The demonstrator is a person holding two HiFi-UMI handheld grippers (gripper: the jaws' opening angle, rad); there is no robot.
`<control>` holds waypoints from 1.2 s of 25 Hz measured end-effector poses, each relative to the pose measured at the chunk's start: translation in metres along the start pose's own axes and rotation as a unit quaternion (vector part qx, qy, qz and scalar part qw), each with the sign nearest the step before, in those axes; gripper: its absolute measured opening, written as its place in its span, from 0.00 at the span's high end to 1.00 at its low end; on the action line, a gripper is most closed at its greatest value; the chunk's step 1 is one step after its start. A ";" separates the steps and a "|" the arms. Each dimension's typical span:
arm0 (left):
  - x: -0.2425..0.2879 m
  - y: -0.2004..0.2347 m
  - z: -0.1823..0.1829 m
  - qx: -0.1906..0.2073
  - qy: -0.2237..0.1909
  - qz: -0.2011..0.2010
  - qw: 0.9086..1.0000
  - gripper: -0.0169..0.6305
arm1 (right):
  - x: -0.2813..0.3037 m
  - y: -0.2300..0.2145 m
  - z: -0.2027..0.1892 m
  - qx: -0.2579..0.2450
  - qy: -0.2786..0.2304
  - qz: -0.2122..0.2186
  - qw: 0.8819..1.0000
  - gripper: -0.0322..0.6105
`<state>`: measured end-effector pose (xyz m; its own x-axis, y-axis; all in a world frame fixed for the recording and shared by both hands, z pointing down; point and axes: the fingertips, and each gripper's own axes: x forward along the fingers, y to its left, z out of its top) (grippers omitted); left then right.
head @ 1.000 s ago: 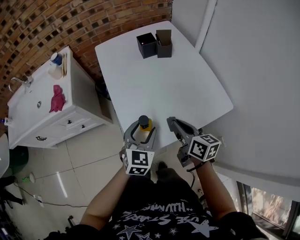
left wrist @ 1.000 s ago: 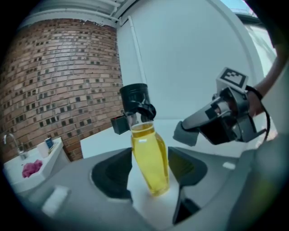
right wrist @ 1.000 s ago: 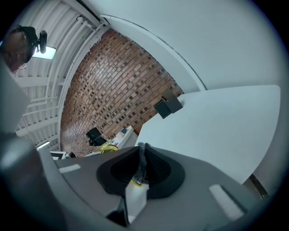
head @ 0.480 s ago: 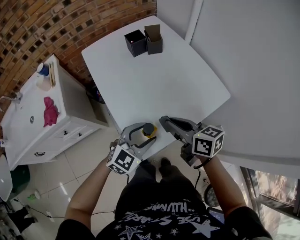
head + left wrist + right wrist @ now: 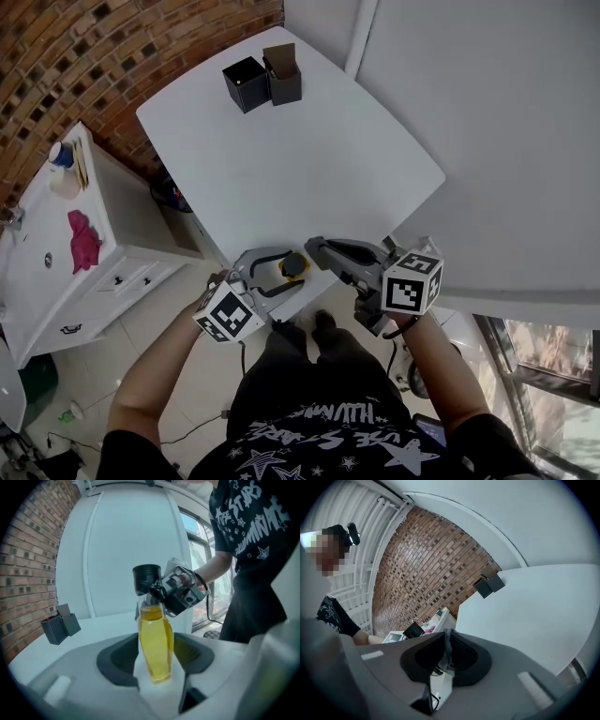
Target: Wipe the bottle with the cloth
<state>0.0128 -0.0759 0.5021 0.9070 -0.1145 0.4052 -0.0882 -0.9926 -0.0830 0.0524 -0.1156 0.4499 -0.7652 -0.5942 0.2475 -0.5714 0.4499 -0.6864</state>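
holding the bottle at the worktop edge
head view: the left gripper is carrying it, the right gripper is reaching its cap. left gripper view: jaws are closing on the yellow body. right gripper view: jaws are clenching the grey cloth.

The person wears a black short-sleeved T-shirt, at six o'clock in the head view. It is printed across the chest with white stars of several sizes and white block lettering. The sleeves end above the elbow. Below are black trousers and dark shoes. A thin black cable loops at the right wrist. A black camera sits on the head.
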 end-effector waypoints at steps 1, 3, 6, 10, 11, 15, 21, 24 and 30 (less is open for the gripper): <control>0.000 0.000 0.000 0.003 0.001 0.000 1.000 0.61 | 0.000 0.001 0.000 0.004 -0.001 0.002 1.000 0.89; 0.001 0.001 0.002 0.016 0.002 0.009 1.000 0.61 | 0.000 0.001 0.001 0.011 -0.002 0.005 1.000 0.89; 0.000 0.004 0.000 0.022 0.002 0.042 0.999 0.56 | 0.001 -0.001 -0.001 0.021 -0.001 0.009 1.000 0.89; -0.013 0.012 -0.004 -0.037 -0.014 0.131 0.991 0.55 | 0.004 -0.009 -0.005 0.037 0.001 0.010 0.999 0.89; -0.017 0.011 -0.006 -0.057 -0.018 0.156 0.986 0.55 | 0.005 -0.011 -0.008 0.041 0.004 0.012 0.999 0.89; -0.026 -0.008 -0.026 -0.123 -0.008 0.210 0.970 0.55 | 0.009 -0.015 -0.017 0.046 0.019 0.025 0.998 0.89; -0.041 -0.016 -0.047 -0.174 0.012 0.279 0.944 0.55 | 0.018 -0.031 -0.027 0.058 0.040 0.028 0.997 0.89; -0.047 -0.018 -0.044 -0.184 0.010 0.297 0.937 0.55 | 0.020 -0.041 -0.035 0.058 0.052 0.016 0.997 0.89; -0.051 -0.024 -0.041 -0.194 0.016 0.321 0.927 0.55 | 0.028 -0.060 -0.056 0.050 0.083 -0.003 0.995 0.89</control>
<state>-0.0479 -0.0478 0.5210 0.6048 -0.6809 0.4129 -0.7523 -0.6586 0.0160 0.0491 -0.1218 0.5360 -0.8054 -0.4741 0.3556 -0.5496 0.3728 -0.7476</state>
